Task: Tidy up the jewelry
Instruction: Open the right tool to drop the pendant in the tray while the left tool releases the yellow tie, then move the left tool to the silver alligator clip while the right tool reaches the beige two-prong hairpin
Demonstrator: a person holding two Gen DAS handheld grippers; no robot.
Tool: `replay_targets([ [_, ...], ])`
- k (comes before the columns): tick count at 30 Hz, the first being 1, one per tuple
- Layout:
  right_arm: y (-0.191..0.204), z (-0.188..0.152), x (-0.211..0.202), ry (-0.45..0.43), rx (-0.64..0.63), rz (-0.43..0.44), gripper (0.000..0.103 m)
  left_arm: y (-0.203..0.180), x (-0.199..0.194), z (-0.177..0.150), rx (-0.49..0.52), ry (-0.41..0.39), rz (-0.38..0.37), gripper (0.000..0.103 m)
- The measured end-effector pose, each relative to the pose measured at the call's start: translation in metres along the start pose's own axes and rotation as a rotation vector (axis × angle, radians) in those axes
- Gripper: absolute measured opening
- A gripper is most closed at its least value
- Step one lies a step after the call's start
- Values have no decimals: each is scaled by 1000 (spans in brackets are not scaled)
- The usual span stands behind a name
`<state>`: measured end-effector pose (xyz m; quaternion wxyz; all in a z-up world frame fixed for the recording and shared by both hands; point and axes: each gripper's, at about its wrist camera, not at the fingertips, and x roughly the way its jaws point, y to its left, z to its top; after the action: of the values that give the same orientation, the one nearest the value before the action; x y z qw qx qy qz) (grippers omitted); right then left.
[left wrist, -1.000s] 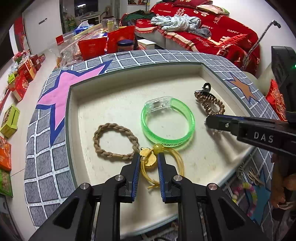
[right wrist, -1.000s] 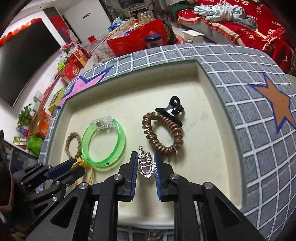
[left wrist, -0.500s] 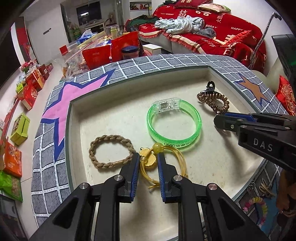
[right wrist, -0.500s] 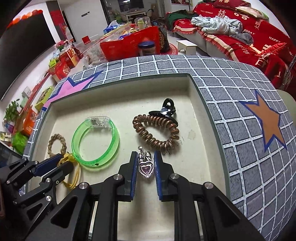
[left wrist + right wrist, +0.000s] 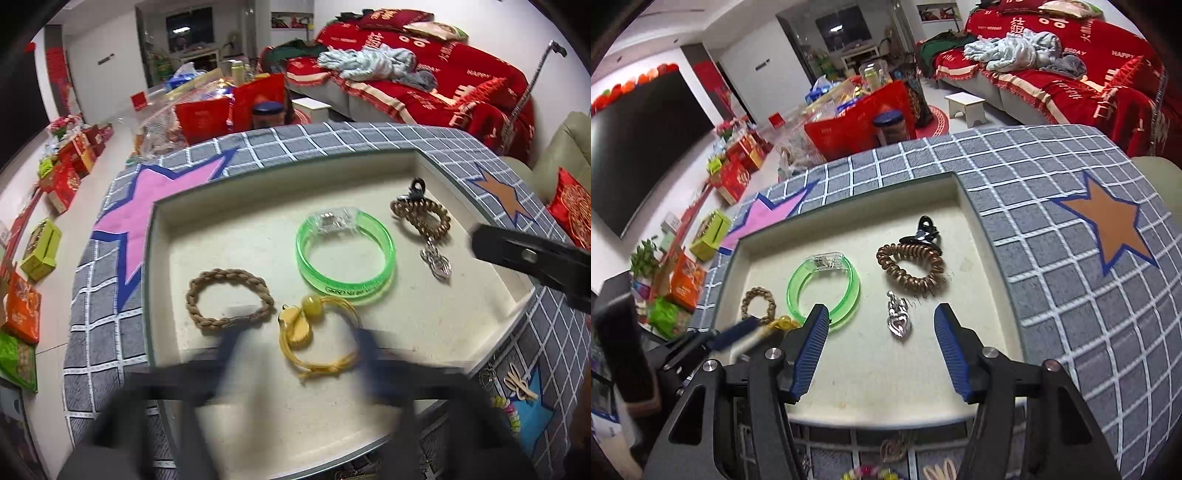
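Observation:
A cream tray [image 5: 229, 214] holds a braided tan hair tie [image 5: 229, 297], a green plastic bangle [image 5: 345, 254], a yellow cord bracelet with a bead [image 5: 314, 338], a brown coil hair tie with a black claw clip [image 5: 421, 214] and a silver heart pendant [image 5: 437, 260]. My left gripper [image 5: 295, 354] is open and blurred, its fingers either side of the yellow bracelet. My right gripper [image 5: 881, 347] is open just behind the silver pendant [image 5: 899, 321], which lies free on the tray [image 5: 849, 369]. The bangle [image 5: 823, 286] and coil tie [image 5: 910, 267] lie beyond.
The tray sits on a grey checked cloth with a pink star [image 5: 147, 199] and an orange star [image 5: 1108, 229]. More trinkets lie on the cloth below the tray's near edge [image 5: 511, 406]. Boxes [image 5: 40, 251] crowd the floor at left; a red sofa [image 5: 443, 74] stands behind.
Both grippers have opened and drawn back. The yellow bracelet and the silver pendant were let go and now lie on the tray.

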<state>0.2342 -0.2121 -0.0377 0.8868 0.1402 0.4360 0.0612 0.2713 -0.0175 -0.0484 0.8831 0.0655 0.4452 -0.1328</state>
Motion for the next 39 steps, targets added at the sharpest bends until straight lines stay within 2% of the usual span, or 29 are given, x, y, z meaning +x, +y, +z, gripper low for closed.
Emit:
replay_targets([
  [1, -1, -2, -6, -7, 4, 4, 63, 0, -7, 0, -7, -49, 25, 103],
  [2, 0, -3, -8, -12, 5, 5, 63, 0, -10, 1, -3, -64, 31, 103],
  [9, -11, -17, -35, -24, 42, 10, 65, 0, -26, 4, -8, -70, 44, 103],
  [13, -14, -28, -46, -25, 49, 16, 80, 0, -44, -2, -16, -96, 59, 103],
  [15, -14, -33, -51, -30, 46, 17, 81, 0, -53, -8, -25, -96, 48, 103],
  [17, -15, -38, -57, -38, 42, 15, 84, 0, -59, -12, -33, -90, 40, 103],
  [23, -21, -54, -69, -38, 45, 10, 85, -2, -73, -36, -72, -48, 0, 103],
  [29, -36, -74, -74, -7, 58, -7, 85, -10, -87, -66, -99, -25, 68, 103],
  [33, -41, -86, -74, 33, 48, -7, 85, -12, -91, -79, -153, -7, 61, 103],
  [39, -47, -101, -75, 69, 23, -35, 85, -14, -82, -95, -231, 70, 36, 103],
])
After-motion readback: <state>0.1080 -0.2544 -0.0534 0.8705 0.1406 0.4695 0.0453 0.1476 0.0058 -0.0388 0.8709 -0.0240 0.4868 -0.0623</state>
